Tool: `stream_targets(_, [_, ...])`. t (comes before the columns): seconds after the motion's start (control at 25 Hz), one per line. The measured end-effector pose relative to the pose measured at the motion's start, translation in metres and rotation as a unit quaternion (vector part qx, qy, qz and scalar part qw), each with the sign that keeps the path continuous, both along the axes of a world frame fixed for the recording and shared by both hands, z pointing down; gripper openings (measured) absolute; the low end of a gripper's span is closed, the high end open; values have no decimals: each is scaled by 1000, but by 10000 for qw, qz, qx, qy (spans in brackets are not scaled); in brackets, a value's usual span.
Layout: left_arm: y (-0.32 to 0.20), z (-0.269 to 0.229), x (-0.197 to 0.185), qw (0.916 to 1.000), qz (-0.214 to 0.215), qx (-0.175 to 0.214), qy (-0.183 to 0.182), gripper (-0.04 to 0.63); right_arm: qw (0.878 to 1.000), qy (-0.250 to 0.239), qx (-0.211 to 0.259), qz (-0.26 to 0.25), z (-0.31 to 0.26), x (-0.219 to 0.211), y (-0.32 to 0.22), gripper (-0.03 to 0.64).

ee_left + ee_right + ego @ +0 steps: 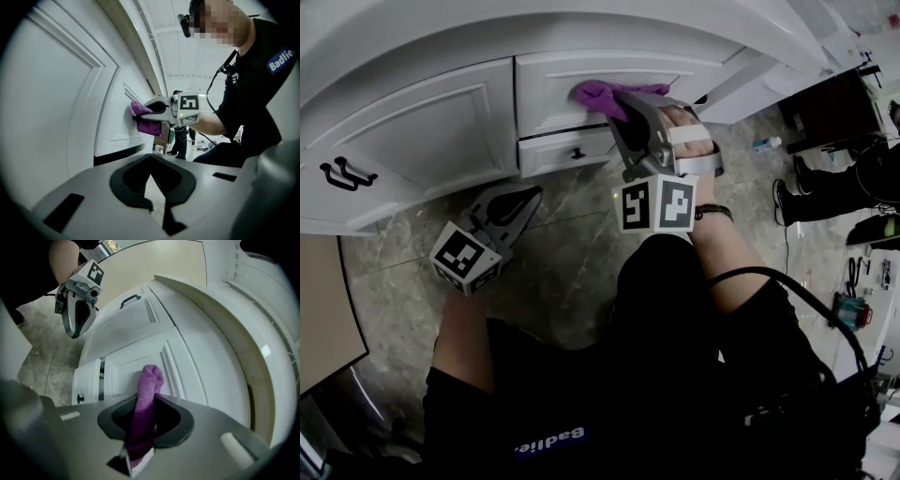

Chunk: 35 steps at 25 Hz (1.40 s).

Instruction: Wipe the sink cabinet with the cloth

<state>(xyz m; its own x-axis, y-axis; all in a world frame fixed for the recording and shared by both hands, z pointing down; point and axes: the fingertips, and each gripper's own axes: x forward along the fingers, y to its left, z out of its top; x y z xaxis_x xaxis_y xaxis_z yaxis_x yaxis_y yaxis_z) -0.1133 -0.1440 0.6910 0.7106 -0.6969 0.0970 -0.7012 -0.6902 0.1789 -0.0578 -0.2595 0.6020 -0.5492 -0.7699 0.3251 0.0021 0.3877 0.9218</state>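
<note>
The white sink cabinet (441, 122) curves across the top of the head view. A purple cloth (600, 94) is pressed against its upper drawer front (581, 75), and my right gripper (617, 101) is shut on it. In the right gripper view the cloth (149, 380) sticks out past the jaws and touches the drawer panel (136, 359). My left gripper (528, 195) hangs lower left over the floor, shut and holding nothing, apart from the cabinet door. From the left gripper view, the left gripper (151, 161) points along the cabinet face towards the cloth (142, 117).
Below the cloth a small drawer with a black knob (577, 153) stands slightly out. A black handle (347, 173) sits on the far-left door. A grey marble floor (572, 234) lies below. Another person's legs (825, 183) and a small bottle (766, 143) are at the right.
</note>
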Motion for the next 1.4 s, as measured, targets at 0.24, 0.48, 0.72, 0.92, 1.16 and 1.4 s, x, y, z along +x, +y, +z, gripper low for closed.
stream_targets(0.24, [6,0,5,9998,175,-67,-116,-11,9996,-226,-138,-29,33,0,10,77])
stream_targets(0.48, [8,5,12,9995,242,-70,-176,-11,9985,107,-524,140,95,7,-7,77])
stream_targets(0.72, [12,10,13,9995,228,-83,-182,-11,9926,667,-1010,-58,129,28,4,78])
stream_targets(0.92, [17,2,15,9995,280,-107,-132,-11,9995,140,-295,-42,38,45,1,78])
stream_targets(1.16, [14,-6,20,9994,329,73,-119,-11,9955,-380,862,70,-68,49,-9,78])
stream_targets(1.4, [14,-5,23,9991,372,29,-189,-11,9938,-439,979,274,-44,47,-31,80])
